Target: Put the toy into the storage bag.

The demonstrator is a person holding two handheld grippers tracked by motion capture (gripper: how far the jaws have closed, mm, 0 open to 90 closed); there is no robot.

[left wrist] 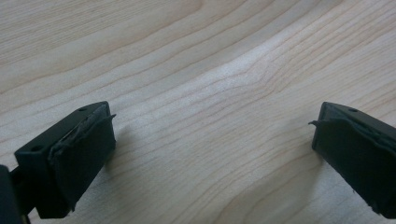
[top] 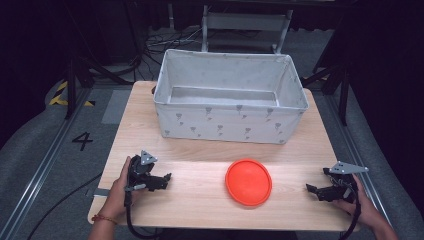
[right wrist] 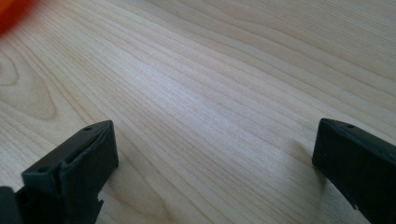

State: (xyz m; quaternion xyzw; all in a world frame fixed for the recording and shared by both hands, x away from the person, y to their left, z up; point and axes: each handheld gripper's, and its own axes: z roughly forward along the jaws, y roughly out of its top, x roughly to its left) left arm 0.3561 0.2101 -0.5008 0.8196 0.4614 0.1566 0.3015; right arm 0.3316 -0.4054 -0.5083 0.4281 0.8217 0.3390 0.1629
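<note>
An orange round disc (top: pixel 248 181) lies flat on the wooden table (top: pixel 200 200), near the front middle. My left gripper (top: pixel 166 180) rests on the table to the disc's left, held by a hand, its jaws wide apart over bare wood (left wrist: pixel 210 116). My right gripper (top: pixel 311 190) rests to the disc's right, also open, with nothing between its jaws. A blurred orange corner of the disc (right wrist: pixel 11 11) shows at the top left of the right gripper view. Both grippers stand clear of the disc.
A large white fabric bin (top: pixel 229 97) with small grey prints stands open at the back of the table. Beyond it are a metal frame (top: pixel 245 22) and cables on the floor. Black stand legs flank the table.
</note>
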